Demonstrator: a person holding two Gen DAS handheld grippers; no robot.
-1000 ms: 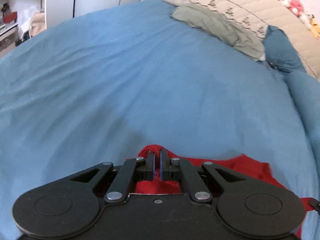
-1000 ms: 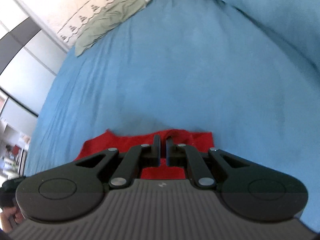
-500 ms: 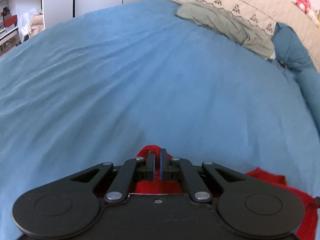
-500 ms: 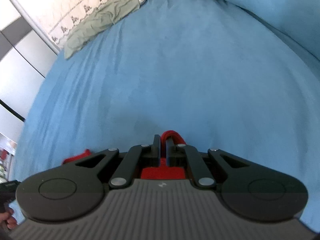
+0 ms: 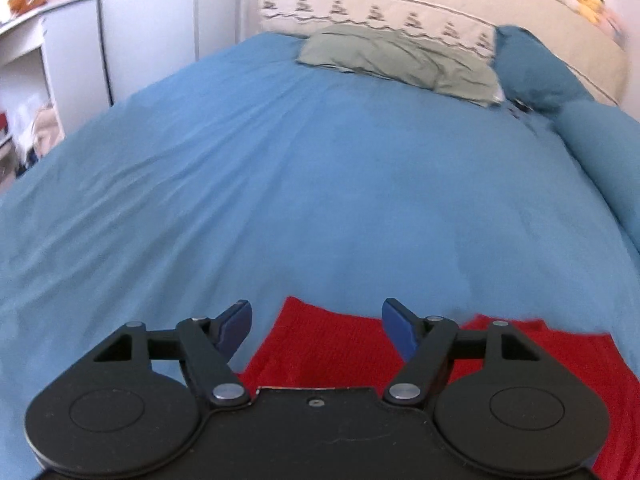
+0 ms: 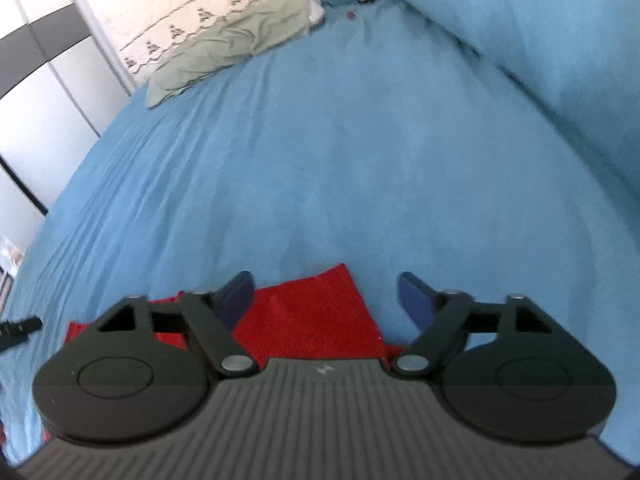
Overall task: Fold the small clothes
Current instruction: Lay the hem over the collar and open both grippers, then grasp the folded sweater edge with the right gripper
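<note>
Left gripper (image 5: 316,320): jaws opening, wide apart, nothing pinched; red garment (image 5: 332,344) seen lying below and between fingers, not pressed by pads.
Right gripper (image 6: 324,294): jaws opening, wide apart, nothing clamped; corner of red garment (image 6: 312,316) seen in gap, flat on blue bedsheet (image 6: 320,160).
Garment located at near edge of bed.
Grey-green cloth (image 5: 400,62) noted crumpled at far edge of bed, against embroidered cream cover (image 5: 380,4).
Blue pillow (image 5: 528,68) noted at far right corner.

Small red knit garment (image 5: 320,344), lying flat and folded on the blue bed sheet (image 5: 320,184), corner pointing away.
</note>
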